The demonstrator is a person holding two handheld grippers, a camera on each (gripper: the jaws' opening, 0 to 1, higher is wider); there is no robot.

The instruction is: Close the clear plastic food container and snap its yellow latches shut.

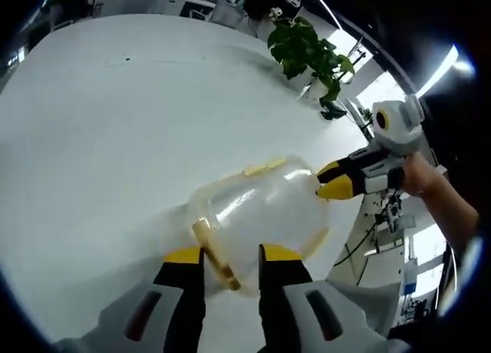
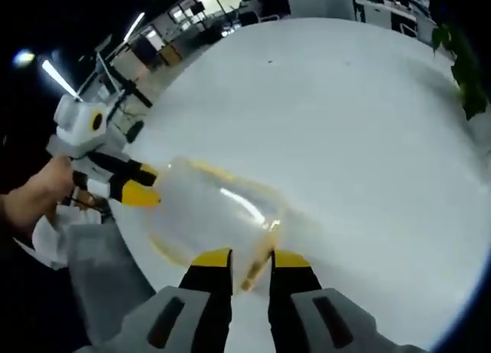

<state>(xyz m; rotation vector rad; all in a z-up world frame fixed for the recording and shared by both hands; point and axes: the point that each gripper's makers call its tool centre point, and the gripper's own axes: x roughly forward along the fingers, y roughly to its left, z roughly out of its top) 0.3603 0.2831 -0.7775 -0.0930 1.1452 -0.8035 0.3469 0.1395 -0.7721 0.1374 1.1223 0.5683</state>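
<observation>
No legible text, labels or numbers anywhere.

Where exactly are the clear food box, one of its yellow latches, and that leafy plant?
Clear food container [image 1: 265,207], left gripper view: on its domed see-through top.
Yellow latch [image 1: 215,255], left gripper view: on the strip between the left tongs' tips.
Potted plant [image 1: 307,50], left gripper view: on its green leaves.

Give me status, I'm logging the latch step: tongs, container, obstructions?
Left tongs and right tongs each astride a yellow latch, not visibly clamped. Clear container on white table, between both tongs. Plant well clear.
</observation>
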